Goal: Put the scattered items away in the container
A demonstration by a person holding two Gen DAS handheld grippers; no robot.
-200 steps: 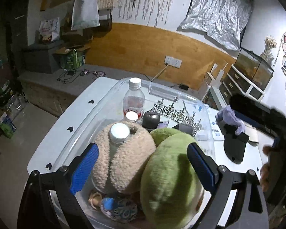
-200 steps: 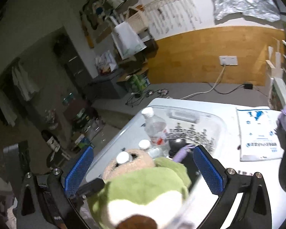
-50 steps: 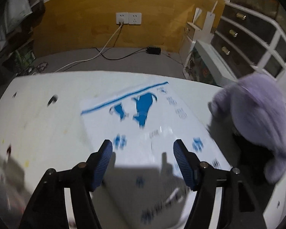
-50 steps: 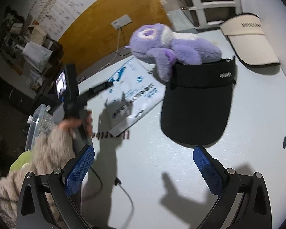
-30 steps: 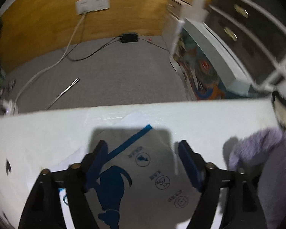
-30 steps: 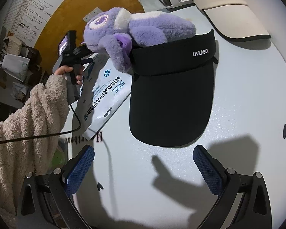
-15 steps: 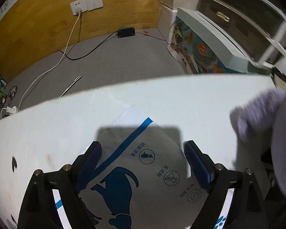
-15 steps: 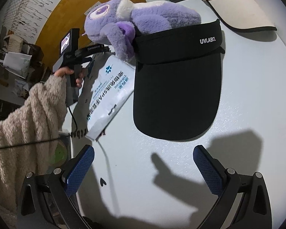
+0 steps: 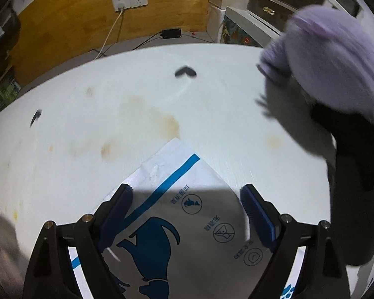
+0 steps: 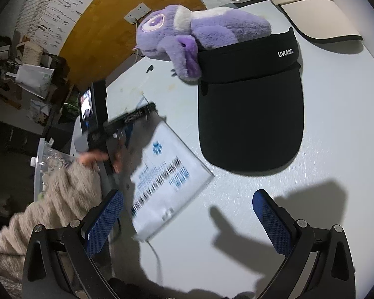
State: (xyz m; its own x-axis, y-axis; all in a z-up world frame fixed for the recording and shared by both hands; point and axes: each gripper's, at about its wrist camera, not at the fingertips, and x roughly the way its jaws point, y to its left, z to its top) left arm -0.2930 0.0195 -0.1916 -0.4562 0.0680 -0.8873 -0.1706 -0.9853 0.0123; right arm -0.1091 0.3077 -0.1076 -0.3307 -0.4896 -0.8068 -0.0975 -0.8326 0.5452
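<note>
On the white table [image 10: 324,149], black visor [image 10: 251,124] lettered UVLABEL, cream visor [image 10: 314,10] MENGLAND, both claws wide, empty.

Wood-panelled wall [image 9: 62,25] with sockets [image 9: 129,0], grey floor [image 9: 147,42]

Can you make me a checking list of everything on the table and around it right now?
Surface: white round table, brownish stains, small dark heart marks.
Job's things: flat white pouch with blue dog print; purple plush toy lying on black sun visor; cream sun visor; clear plastic container at table's edge.
Clutter: nothing seen.
Tongs: left tongs open above the pouch, holding nothing; right tongs open, empty.
Cables: white cord into wall socket; black adapter on floor.
Surroundings: wooden wall panel, drawers.
</note>
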